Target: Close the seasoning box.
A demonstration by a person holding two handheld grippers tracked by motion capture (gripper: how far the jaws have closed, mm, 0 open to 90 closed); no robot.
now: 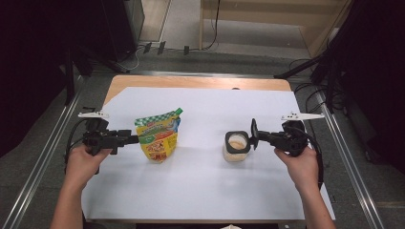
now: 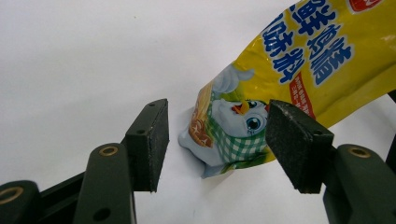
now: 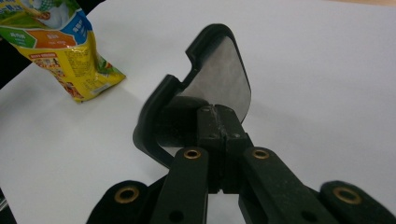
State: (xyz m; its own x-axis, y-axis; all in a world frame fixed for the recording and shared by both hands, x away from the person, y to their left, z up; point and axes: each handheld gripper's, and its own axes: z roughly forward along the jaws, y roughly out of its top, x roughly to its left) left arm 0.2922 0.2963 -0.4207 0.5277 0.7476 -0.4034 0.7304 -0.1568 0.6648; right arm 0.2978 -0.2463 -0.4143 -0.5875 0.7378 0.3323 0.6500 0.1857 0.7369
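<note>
A yellow stand-up pouch with a green cap stands upright on the white sheet, left of centre. My left gripper is at its left edge. It is open, and the pouch's lower corner lies between the two pads without being pinched. An open clear jar with a black collar and beige contents stands right of centre. My right gripper is just right of the jar, shut on the edge of a black lid with a grey liner. The lid is held on edge beside the jar's mouth.
The white sheet covers a wooden table whose bare edge shows at the back. Metal rails run along both sides. Dark stands and cables sit on the floor beyond the far corners. The pouch appears far left in the right gripper view.
</note>
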